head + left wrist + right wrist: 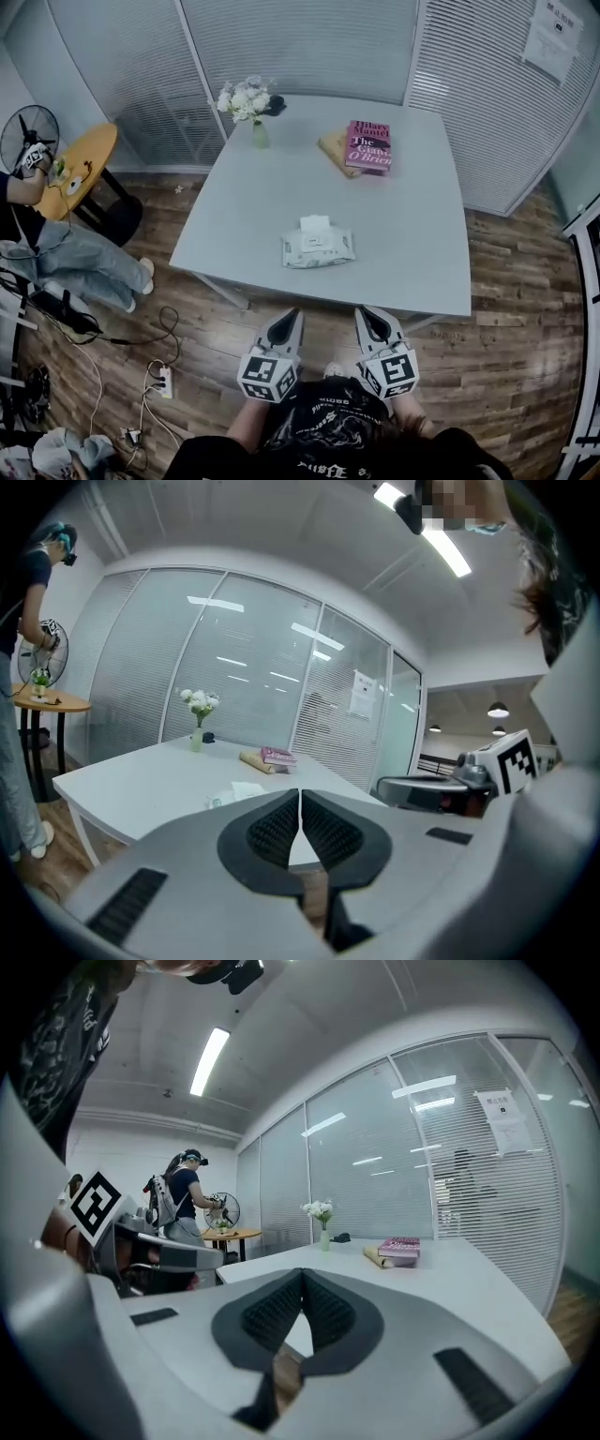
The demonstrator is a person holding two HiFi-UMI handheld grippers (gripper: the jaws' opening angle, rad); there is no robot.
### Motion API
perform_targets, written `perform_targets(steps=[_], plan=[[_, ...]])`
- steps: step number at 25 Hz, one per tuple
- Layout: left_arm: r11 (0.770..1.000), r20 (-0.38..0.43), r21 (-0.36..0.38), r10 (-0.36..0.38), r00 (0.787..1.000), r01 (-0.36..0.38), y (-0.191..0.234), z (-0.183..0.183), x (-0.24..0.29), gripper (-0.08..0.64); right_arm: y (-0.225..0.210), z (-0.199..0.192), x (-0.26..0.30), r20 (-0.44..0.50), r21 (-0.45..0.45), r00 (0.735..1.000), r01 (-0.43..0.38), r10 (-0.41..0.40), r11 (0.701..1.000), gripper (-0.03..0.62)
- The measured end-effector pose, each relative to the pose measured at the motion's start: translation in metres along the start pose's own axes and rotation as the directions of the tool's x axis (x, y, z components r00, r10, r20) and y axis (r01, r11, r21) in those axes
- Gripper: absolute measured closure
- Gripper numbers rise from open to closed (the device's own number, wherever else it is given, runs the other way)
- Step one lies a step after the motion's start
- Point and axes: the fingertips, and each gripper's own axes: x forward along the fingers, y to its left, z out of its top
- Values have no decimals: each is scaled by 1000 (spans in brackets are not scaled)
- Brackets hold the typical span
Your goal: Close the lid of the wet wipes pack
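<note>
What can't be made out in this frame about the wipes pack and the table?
Wet wipes pack lid: head view, too small to tell open or closed.
Pack's near side: left gripper view, cut off by the left gripper's body.
Whole pack: right gripper view, behind the right gripper.
Dark item beside the vase: head view, too small.

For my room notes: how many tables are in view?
2. The white table stands in the middle; the round yellow table is at the left, by the fan. Others may be hidden.

The pink book (368, 145) bears "Hilary Mantel" above "The Giant, O'Brien" on its cover.
</note>
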Motion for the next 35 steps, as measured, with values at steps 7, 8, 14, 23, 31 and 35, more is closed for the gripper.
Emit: perform_targets(steps=[7, 8, 14, 23, 31, 35], plan=[[1000, -15, -8, 15, 1000, -15, 0, 3, 31, 549, -30, -1, 13, -11, 40, 1000, -26, 26, 999, 594], [1000, -17, -8, 16, 1000, -16, 2, 3, 35, 549, -31, -3, 16, -17, 48, 999, -30, 31, 998, 594], [999, -23, -8, 38, 999, -38, 28, 6, 54, 549, -34, -11, 38, -59, 42, 997, -50, 52, 998, 594], [998, -72, 58, 12, 997, -8, 74, 18, 111, 549, -51, 3, 107, -67, 20, 996, -63, 64, 998, 594], [994, -116, 102, -27, 993, 39, 105, 26, 160, 549, -73, -3, 172, -163, 66, 982, -80, 90, 995, 594], [990, -176, 130, -29, 984, 52, 123, 19, 179, 549, -85, -5, 201, -202, 98, 976, -66, 85, 993, 565]])
